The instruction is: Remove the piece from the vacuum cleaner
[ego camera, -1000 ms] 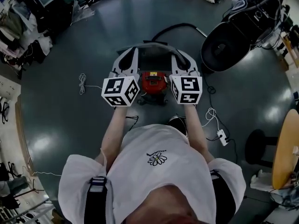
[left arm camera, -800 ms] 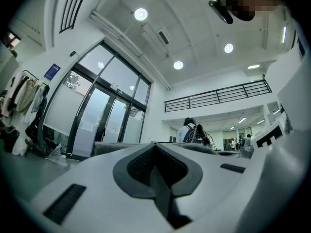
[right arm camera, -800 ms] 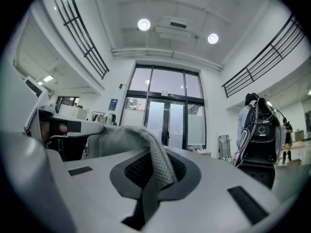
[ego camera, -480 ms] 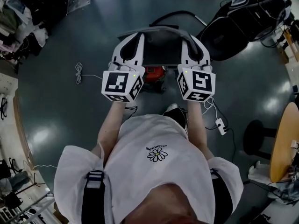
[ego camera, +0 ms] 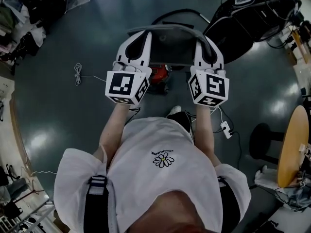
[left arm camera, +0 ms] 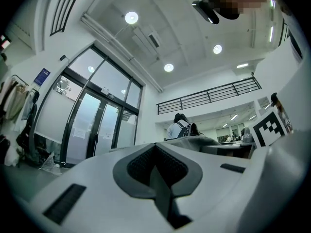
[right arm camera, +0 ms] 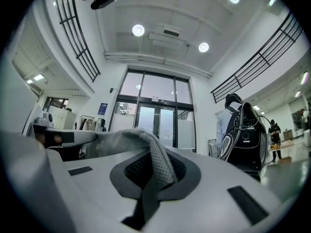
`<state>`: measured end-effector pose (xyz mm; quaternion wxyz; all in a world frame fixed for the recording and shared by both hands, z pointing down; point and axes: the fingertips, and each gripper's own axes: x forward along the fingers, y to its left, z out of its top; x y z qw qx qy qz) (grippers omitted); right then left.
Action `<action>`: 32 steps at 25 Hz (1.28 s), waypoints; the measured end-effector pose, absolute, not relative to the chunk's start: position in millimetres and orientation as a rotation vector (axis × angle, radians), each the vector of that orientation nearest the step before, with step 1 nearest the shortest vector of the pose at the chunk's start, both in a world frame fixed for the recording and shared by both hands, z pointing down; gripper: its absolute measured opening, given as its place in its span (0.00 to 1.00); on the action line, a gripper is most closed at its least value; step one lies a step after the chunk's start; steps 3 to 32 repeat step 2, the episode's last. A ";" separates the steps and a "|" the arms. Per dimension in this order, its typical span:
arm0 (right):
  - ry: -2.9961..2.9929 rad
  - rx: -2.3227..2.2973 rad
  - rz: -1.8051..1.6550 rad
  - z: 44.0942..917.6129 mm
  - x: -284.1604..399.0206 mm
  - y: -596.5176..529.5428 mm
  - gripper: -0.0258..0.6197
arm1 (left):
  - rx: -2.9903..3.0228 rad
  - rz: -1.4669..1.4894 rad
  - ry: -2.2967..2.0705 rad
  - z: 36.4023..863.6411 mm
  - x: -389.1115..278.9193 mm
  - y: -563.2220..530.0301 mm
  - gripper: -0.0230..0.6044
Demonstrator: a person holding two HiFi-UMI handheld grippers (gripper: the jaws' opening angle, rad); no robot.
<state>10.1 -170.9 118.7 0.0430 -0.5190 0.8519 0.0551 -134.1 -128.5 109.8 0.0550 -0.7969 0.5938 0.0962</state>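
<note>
Clearly, the left gripper [ego camera: 146, 35] and the right gripper [ego camera: 198, 36] each pinch one end of the grey piece [ego camera: 170, 31]. It spans between their far tips, apparently clear of the red vacuum [ego camera: 159, 73] on the floor [ego camera: 73, 120] below. Two grips probably keep this soft piece level.

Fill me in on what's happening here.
A person stands holding a tool in each hand. The left tool and the right tool are each shut on one end of a gray piece, which spans between them in the air. The red vacuum cleaner sits on the floor below, and the piece looks clear of it.
</note>
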 end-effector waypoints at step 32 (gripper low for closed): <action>2.598 -1.598 0.164 119.6 8.5 -171.7 0.08 | -2.410 0.282 1.802 111.2 -139.3 -127.1 0.04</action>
